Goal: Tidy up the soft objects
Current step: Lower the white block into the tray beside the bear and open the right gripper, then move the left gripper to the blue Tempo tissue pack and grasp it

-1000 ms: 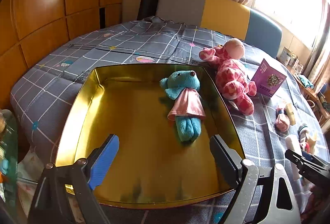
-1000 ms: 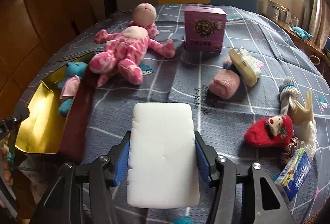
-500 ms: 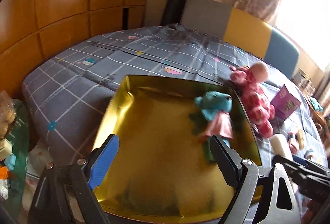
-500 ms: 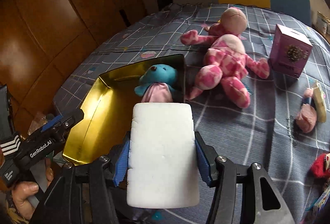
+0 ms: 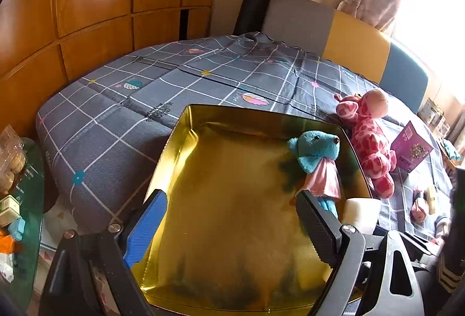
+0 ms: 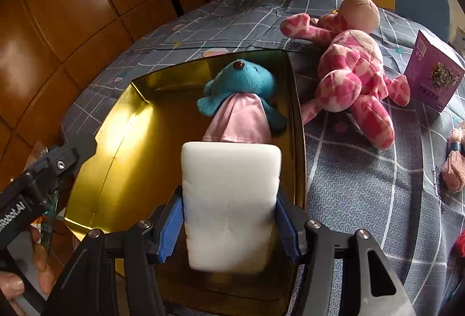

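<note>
A gold tray (image 5: 186, 138) (image 6: 122, 109) lies on the grey checked bedcover. A blue teddy bear in a pink dress (image 5: 318, 159) (image 6: 241, 95) lies inside it at its right side. My right gripper (image 6: 231, 217) is shut on a white sponge block (image 6: 231, 199) and holds it above the tray's near right part, just short of the bear; the block also shows in the left wrist view (image 5: 361, 212). My left gripper (image 5: 229, 220) is open and empty over the tray's near edge. A pink spotted plush giraffe (image 5: 369, 138) (image 6: 351, 66) lies on the cover right of the tray.
A purple box (image 5: 411, 150) (image 6: 433, 69) stands right of the giraffe. Small pink soft items (image 5: 420, 204) (image 6: 453, 167) lie further right. A glass side table (image 5: 17, 199) with clutter stands left of the bed. Wooden wall panels and a padded headboard lie behind.
My right gripper has carried the white sponge leftward from above the bedcover to above the tray. My left gripper has drawn back to the left; the tray now sits further right in its view.
</note>
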